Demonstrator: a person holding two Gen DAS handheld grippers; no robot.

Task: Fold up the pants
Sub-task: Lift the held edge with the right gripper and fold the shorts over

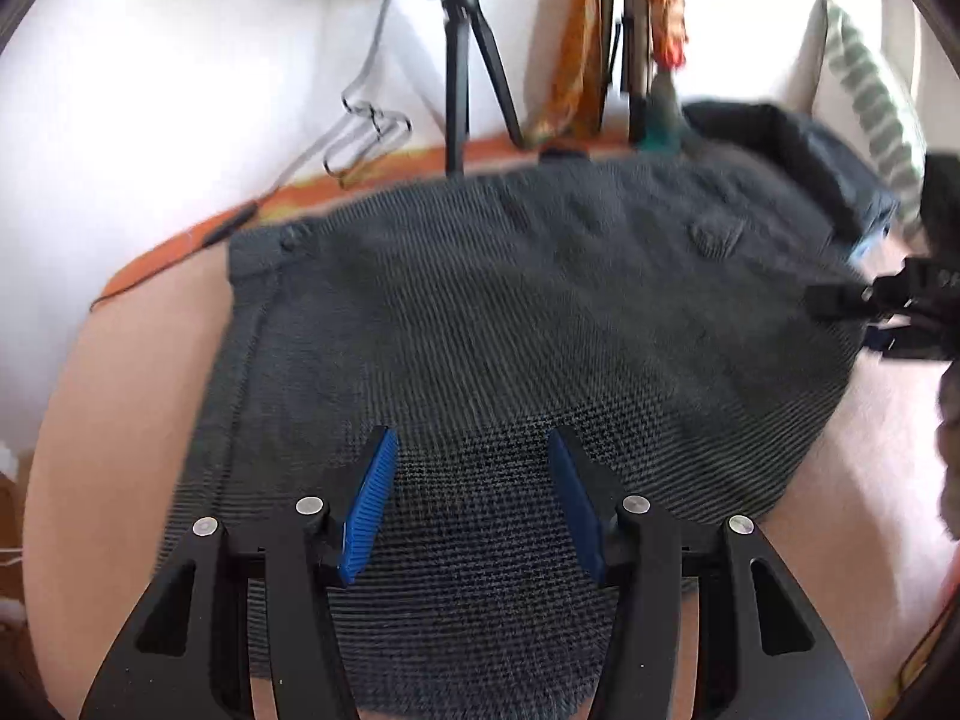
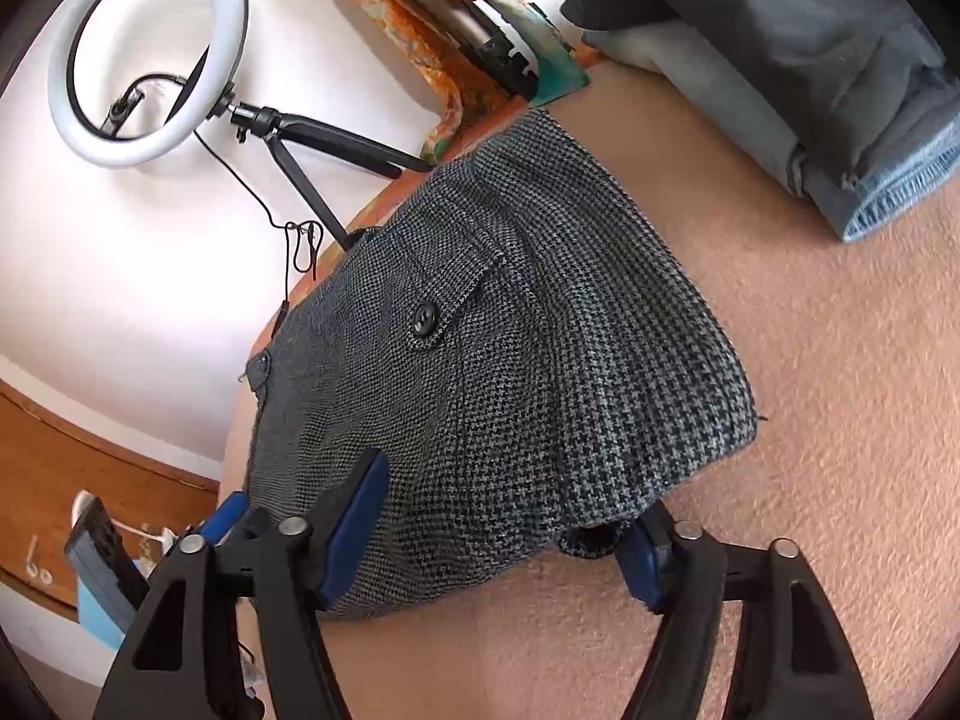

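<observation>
— Where are the pants and which way do they run?

— The houndstooth pants (image 2: pixel 480 372) lie folded on the pinkish bed cover (image 2: pixel 810 420). In the right wrist view their long axis runs from about 7 o'clock up to 1 o'clock, with the buttoned pocket flap (image 2: pixel 444 312) near the centre and the waistband end toward 9 o'clock, by the wall. In the left wrist view the pants (image 1: pixel 510 330) fill the middle of the frame, spreading from 6 o'clock up toward 12, a side seam running along their 9 o'clock edge.

— And the left gripper?

— The left gripper (image 1: pixel 474 498) has its jaws wide apart, directly over the cloth. Nothing sits between the blue pads (image 1: pixel 372 504); whether the tips touch the fabric I cannot tell.

— The right one?

— The right gripper (image 2: pixel 510 534) is also spread wide. Its jaws straddle the near corner of the fold: one pad (image 2: pixel 354 534) lies against the top of the cloth at 7 o'clock, the other is partly hidden beneath the fabric edge at 5 o'clock. It is not closed on the cloth.

— Anything around?

— A stack of other folded clothes (image 2: pixel 810 60) at 1 o'clock, well apart from the pants, and a ring light (image 2: pixel 150 54) on a tripod at 10 o'clock.
</observation>
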